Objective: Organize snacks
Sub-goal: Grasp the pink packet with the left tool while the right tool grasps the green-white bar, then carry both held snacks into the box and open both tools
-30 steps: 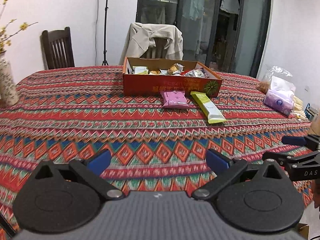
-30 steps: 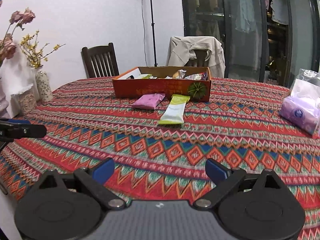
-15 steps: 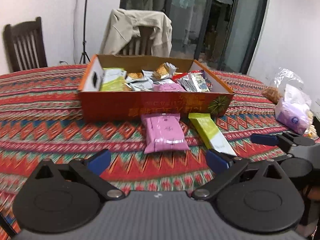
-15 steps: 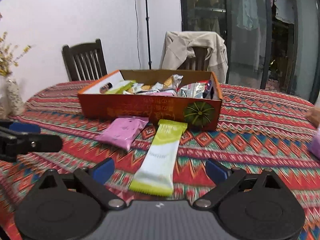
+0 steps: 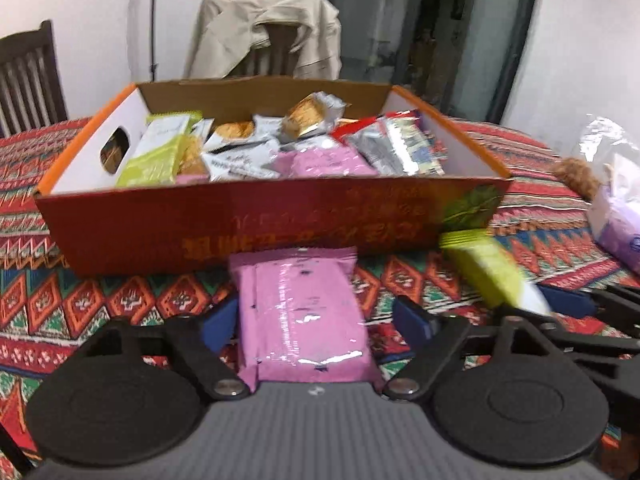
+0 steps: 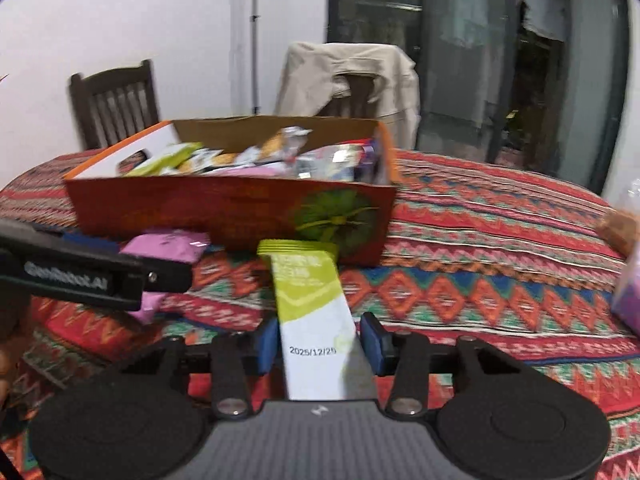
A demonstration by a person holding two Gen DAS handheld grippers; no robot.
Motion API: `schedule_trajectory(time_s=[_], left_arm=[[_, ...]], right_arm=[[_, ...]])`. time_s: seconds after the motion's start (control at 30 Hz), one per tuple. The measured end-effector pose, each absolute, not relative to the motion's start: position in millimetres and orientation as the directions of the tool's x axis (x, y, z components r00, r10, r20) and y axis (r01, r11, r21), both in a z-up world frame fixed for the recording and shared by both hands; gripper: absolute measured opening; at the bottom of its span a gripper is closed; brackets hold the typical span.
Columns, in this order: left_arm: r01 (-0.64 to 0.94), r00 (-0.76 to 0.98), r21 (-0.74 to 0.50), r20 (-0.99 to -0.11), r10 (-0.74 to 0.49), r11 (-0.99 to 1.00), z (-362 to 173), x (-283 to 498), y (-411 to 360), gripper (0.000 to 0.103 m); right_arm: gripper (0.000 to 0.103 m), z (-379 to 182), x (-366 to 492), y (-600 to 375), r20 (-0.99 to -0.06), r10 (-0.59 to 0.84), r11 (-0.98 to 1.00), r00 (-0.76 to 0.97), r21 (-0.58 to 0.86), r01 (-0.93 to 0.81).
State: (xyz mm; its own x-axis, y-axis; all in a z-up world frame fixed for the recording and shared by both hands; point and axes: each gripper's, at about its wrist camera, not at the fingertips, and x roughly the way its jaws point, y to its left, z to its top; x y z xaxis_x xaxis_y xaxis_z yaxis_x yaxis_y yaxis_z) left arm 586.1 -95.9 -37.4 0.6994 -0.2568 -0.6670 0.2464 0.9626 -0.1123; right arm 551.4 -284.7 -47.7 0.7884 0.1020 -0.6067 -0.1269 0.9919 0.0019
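Left tongs: closing around the pink packet, a gap remaining on one side.
Right tongs: closing onto the green packet, pads nearly touching.
Box: just beyond both.

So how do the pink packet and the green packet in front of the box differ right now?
The pink packet is wide and squarish; the green packet is long and narrow. The pink packet is one colour all over; the green packet turns white at its near end, with a printed date. The pink packet sits between the left claw fingers, the green between the right claw fingers. Both lie on the tablecloth against the box.
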Motion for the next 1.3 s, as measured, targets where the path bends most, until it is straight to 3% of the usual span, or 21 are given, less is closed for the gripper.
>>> schedule_trajectory(time_s=[0.07,0.3,0.63,0.93,1.3], left_arm=[[0.24,0.724,-0.079,-0.649,-0.233,0.967,-39,583,-97,0.063],[0.261,0.7,-0.081,-0.67,-0.246,0.962,-29,561,-92,0.062],[0.19,0.746,-0.155,-0.62,-0.245,0.969,4,443,-42,0.062],[0.167,0.788,-0.169,-0.569,-0.235,0.971,28,367,-6,0.062],[0.205,0.801,-0.175,-0.535,-0.268,0.963,37,349,0,0.062]], right_arm=[[0.04,-50,553,-293,-0.611,0.087,0.995,0.787,0.006,-0.105],[0.04,-56,555,-299,-0.612,0.09,0.994,0.785,0.009,-0.107],[0.036,-48,539,-282,-0.625,0.221,0.971,0.749,0.068,-0.229],[0.035,-26,452,-243,-0.605,0.296,0.942,0.739,0.055,-0.333],[0.035,1,374,-245,-0.548,0.297,0.949,0.782,0.082,-0.304]])
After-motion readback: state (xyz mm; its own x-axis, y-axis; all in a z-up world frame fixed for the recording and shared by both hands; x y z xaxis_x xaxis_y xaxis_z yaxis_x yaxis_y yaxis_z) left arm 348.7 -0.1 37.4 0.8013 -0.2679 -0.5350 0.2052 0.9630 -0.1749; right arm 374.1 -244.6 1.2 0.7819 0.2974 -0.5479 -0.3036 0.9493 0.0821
